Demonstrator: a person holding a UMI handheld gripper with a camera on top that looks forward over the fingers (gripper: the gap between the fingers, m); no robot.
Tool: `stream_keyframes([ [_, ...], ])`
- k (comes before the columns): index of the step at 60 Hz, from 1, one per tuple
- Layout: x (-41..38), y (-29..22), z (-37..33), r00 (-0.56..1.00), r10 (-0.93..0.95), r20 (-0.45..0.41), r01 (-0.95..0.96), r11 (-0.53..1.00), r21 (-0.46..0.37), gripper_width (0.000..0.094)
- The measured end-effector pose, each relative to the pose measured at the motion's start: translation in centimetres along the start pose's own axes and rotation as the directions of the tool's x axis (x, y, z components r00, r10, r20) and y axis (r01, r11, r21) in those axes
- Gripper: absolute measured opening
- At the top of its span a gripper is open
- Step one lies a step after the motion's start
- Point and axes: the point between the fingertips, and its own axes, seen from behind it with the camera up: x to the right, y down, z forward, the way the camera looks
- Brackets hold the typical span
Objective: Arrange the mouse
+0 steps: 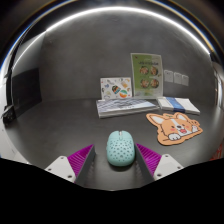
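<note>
Your tool [113,160] is spread wide, its two fingers low over the dark desk [60,125], each showing a purple pad [78,157] on its inner face. Neither pad touches anything.

The mouse [120,148] sits between the fingers, resting on the desk by its own weight, with a clear gap on each side. It lies a little nearer your right finger than your left, about level with the fingertips. It is pale teal with a fine dotted texture. Its long axis runs straight ahead, in line with the fingers, so one end points away from you toward the back of the desk and the other toward the tool. You cannot tell from here which end carries the buttons.

Beyond the right finger, well apart from the mouse, lies a mat [175,127] shaped like an orange and white cartoon dog, flat on the desk. Farther back, straight ahead of the mouse, a stack of papers [128,106] lies flat, with a blue and white sheet [181,103] just beside its right end. Behind the stack, a small card [115,88] and a taller green poster [146,75] stand upright against the grey wall [80,55].
</note>
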Motion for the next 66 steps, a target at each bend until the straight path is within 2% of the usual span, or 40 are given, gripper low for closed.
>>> stream_keyframes([
  [5, 0.1, -0.4, 0.8, 1.000, -0.002, -0.011, 0.002, 1.000, 0.026, 0.0756],
  [6, 0.2, -0.4, 0.9, 1.000, 0.002, -0.015, -0.002, 0.999, 0.032, 0.0790],
  [7, 0.4, -0.5, 0.9, 1.000, 0.005, -0.019, -0.004, 0.999, 0.038, 0.0772],
  [10, 0.8, -0.6, 1.2, 1.000, 0.007, -0.030, -0.006, 0.999, 0.051, 0.0540],
  [14, 0.7, -0.5, 1.2, 1.000, 0.014, -0.004, -0.014, 0.999, 0.040, 0.0523],
  [20, 0.5, -0.6, 0.9, 0.999, 0.018, 0.030, -0.018, 1.000, -0.003, 0.0441],
  [21, 0.4, -0.5, 0.8, 0.999, 0.019, 0.042, -0.019, 1.000, -0.009, 0.0468],
  [22, 0.3, -0.5, 0.6, 0.998, 0.016, 0.057, -0.015, 1.000, -0.015, 0.0419],
  [25, 0.5, -1.3, -0.1, 0.997, 0.006, 0.075, -0.006, 1.000, -0.004, 0.0405],
  [29, 2.2, -5.0, -1.9, 0.998, -0.016, 0.056, 0.013, 0.999, 0.049, 0.0393],
  [34, 5.9, -11.3, -4.4, 1.000, -0.021, 0.022, 0.017, 0.987, 0.162, 0.0394],
  [41, 14.6, -18.1, -6.6, 0.993, -0.032, -0.116, 0.060, 0.965, 0.254, 0.0390],
  [44, 18.0, -19.0, -6.5, 0.986, -0.033, -0.161, 0.071, 0.970, 0.234, 0.0390],
  [50, 23.0, -16.5, -4.0, 0.981, -0.021, -0.191, 0.052, 0.985, 0.163, 0.0390],
  [59, 24.8, -10.0, 2.1, 0.990, -0.007, -0.141, 0.007, 1.000, 0.000, 0.0392],
  [66, 25.2, -6.9, 4.9, 0.992, -0.020, -0.123, 0.010, 0.997, -0.079, 0.0392],
])
